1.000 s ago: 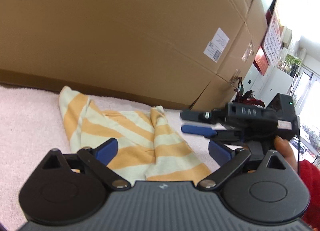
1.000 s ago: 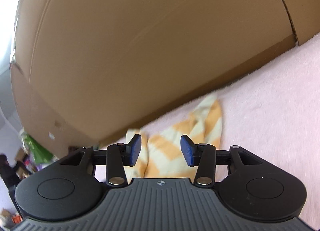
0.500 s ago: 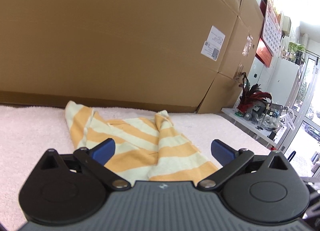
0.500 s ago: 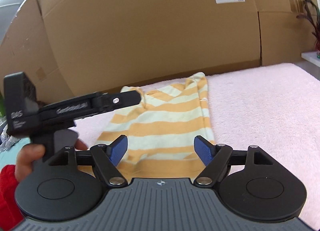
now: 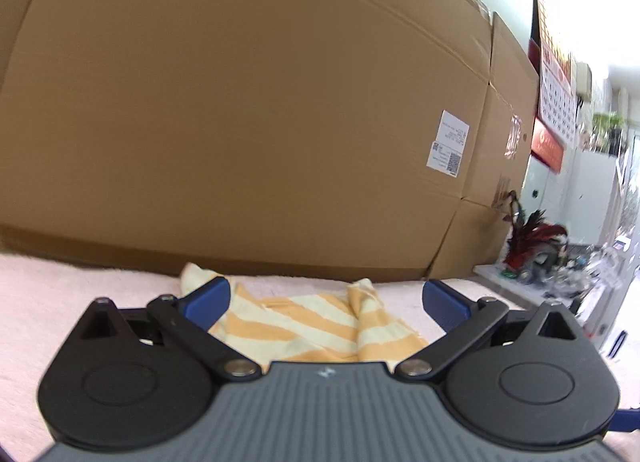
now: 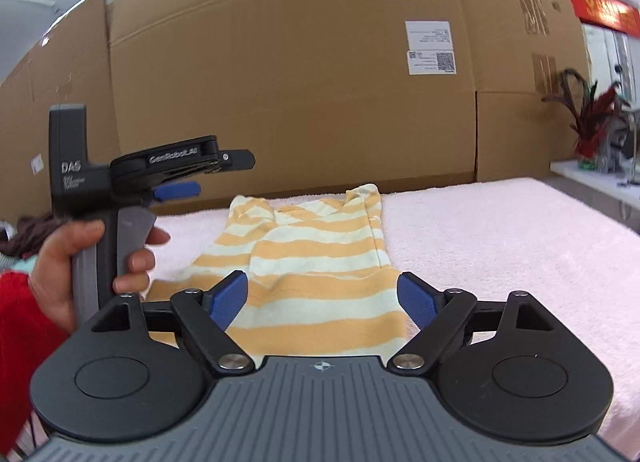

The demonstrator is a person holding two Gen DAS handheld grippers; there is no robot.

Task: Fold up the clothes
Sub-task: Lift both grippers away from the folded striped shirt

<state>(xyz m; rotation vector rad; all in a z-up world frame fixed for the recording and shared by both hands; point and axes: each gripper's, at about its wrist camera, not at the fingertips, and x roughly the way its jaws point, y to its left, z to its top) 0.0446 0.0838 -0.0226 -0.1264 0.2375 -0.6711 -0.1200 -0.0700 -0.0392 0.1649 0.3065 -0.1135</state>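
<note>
An orange and cream striped garment (image 6: pixel 316 262) lies folded on the pink towel surface (image 6: pixel 500 238), its near hem just ahead of my right gripper (image 6: pixel 323 296). That gripper is open, with nothing between its blue pads. In the left wrist view the same garment (image 5: pixel 304 326) lies ahead of my left gripper (image 5: pixel 326 298), which is open and holds nothing. The left gripper (image 6: pixel 176 178) also shows in the right wrist view, held by a hand (image 6: pixel 72 258) above the surface, left of the garment.
Large cardboard boxes (image 6: pixel 300 82) form a wall right behind the pink surface. At the far right stand a white side table (image 5: pixel 532 286) with a red plant and clutter. A red sleeve (image 6: pixel 20 326) shows at the left edge.
Both grippers have drawn back from the garment and lifted. The right gripper has swung to face the garment head-on and opened wider. The garment lies still.
</note>
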